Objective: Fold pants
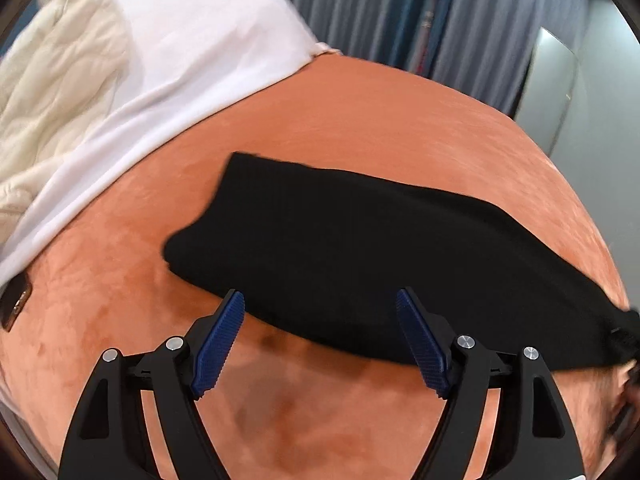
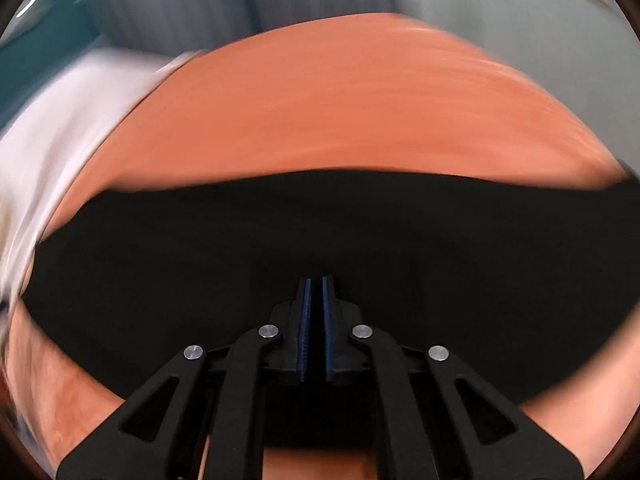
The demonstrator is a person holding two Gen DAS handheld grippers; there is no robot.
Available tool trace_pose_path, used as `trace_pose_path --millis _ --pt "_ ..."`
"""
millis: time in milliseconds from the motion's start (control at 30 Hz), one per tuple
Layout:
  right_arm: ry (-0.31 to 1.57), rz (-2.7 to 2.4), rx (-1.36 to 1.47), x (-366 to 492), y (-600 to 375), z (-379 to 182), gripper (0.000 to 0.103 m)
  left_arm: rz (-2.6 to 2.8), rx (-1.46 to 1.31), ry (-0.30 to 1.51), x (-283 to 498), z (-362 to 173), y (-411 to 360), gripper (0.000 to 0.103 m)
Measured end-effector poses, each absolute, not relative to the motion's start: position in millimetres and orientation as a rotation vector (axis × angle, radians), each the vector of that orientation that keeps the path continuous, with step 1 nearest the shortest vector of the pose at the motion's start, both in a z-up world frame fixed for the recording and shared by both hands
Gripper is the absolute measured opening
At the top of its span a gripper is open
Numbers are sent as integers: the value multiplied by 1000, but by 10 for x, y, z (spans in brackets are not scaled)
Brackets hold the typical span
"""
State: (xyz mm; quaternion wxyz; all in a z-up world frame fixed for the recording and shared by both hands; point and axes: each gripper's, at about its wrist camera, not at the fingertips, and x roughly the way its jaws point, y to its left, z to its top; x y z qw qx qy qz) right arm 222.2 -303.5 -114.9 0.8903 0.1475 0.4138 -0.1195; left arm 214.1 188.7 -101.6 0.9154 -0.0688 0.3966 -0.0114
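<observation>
Pants lie on orange bedcover, white sheet beside.

My left gripper hangs wide open at the near edge of the black pants lying flat on the orange blanket.

An orange velvety bedspread covered most of the surface. Along its left side lay a white sheet — and past that, a crumpled cream quilted blanket. Grey curtains hung behind. The right wrist view was motion-blurred — only orange cover and white sheet read clearly.
</observation>
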Motion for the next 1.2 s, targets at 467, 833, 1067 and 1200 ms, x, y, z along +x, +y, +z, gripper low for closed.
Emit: trace_pose_path --millis 467,833,1067,1200 --pt "742 -458 555 1293 -5178 -972 9 -177 -35 871 1611 -886 49 81" --pt "644 -355 555 657 -4842 -1011 35 -20 -63 963 1576 -1231 65 81" --pt "657 -286 815 514 -4976 -1325 44 20 -118 970 1436 -1511 355 81" --pt "651 -310 868 695 -5159 -1304 44 20 -75 920 1295 -1733 349 81"
